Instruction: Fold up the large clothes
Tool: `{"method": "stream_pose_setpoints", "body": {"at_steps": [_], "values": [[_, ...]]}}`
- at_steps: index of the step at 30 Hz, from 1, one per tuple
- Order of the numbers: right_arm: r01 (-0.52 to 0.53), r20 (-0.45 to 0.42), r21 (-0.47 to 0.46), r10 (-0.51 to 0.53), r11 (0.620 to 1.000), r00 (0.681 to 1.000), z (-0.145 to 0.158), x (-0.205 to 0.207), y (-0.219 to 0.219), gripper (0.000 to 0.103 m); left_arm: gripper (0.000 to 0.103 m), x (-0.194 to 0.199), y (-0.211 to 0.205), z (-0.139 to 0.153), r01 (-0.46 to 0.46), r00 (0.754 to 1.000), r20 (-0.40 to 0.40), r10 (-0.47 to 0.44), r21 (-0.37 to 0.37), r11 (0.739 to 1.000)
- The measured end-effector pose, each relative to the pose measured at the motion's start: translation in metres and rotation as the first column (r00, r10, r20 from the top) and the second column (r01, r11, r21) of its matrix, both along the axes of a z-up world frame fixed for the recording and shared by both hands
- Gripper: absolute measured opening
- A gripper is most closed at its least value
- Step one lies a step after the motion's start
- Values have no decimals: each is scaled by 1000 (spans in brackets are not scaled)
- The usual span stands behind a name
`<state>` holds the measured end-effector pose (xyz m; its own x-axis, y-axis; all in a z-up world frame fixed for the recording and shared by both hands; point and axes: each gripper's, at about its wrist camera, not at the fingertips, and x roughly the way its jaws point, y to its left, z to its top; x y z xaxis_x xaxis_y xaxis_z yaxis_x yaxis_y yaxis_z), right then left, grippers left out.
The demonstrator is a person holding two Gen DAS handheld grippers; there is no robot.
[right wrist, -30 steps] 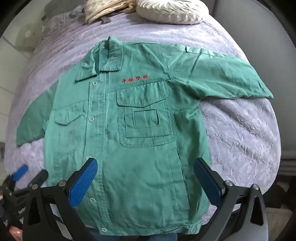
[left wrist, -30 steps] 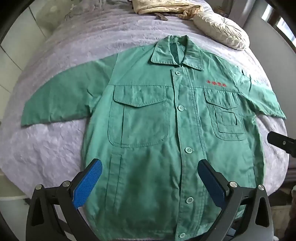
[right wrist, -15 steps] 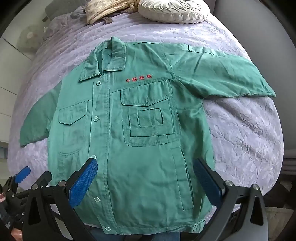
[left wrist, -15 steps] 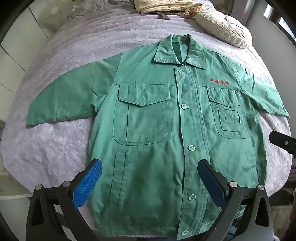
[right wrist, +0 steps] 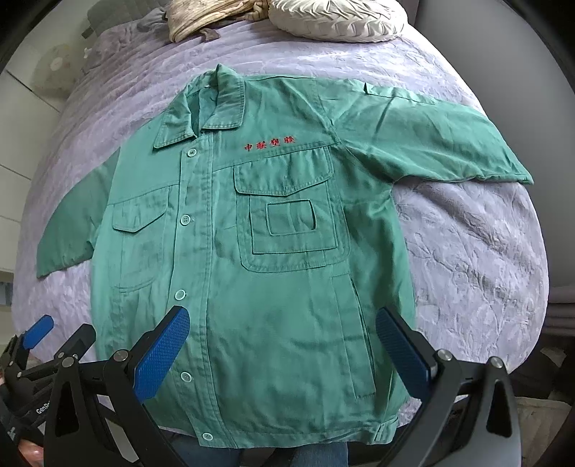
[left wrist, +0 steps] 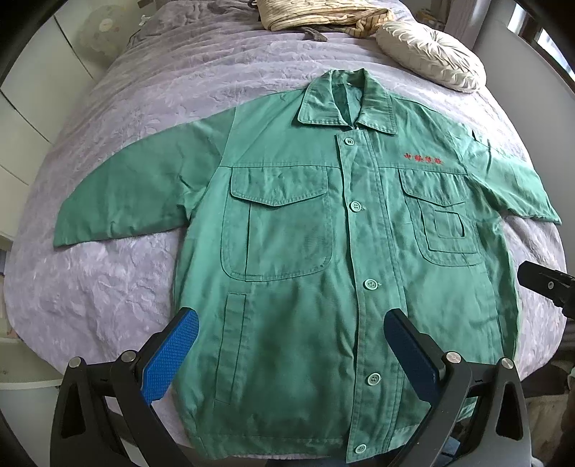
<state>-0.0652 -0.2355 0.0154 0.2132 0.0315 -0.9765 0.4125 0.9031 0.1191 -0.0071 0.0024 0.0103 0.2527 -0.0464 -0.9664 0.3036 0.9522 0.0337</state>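
A green work jacket [left wrist: 316, 273] lies flat and buttoned, front up, on a lilac bedspread [left wrist: 93, 287], collar far from me, both sleeves spread out sideways. It also shows in the right wrist view [right wrist: 273, 258], with red lettering on the chest. My left gripper [left wrist: 291, 355] is open and empty, held above the jacket's lower left part. My right gripper [right wrist: 284, 345] is open and empty above the lower right part. The left gripper shows at the left edge of the right wrist view [right wrist: 43, 341].
A cream round cushion [left wrist: 431, 54] and a bundle of beige cloth [left wrist: 323, 14] lie at the far end of the bed. The bed's near edge runs just below the jacket's hem. A white wardrobe [left wrist: 21, 118] stands to the left.
Both grippers have pulled back and risen a little, so the whole jacket and more of the bed have come into view. Nothing was taken hold of.
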Motion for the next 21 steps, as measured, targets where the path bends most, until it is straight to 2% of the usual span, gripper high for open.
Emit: {"method": "stream_pose_setpoints", "body": {"at_steps": [21], "values": [[-42,5,-35,42,998,999,7,-2,13,103,103,-6,0,7,5,999,34,-5,16,1000]]}}
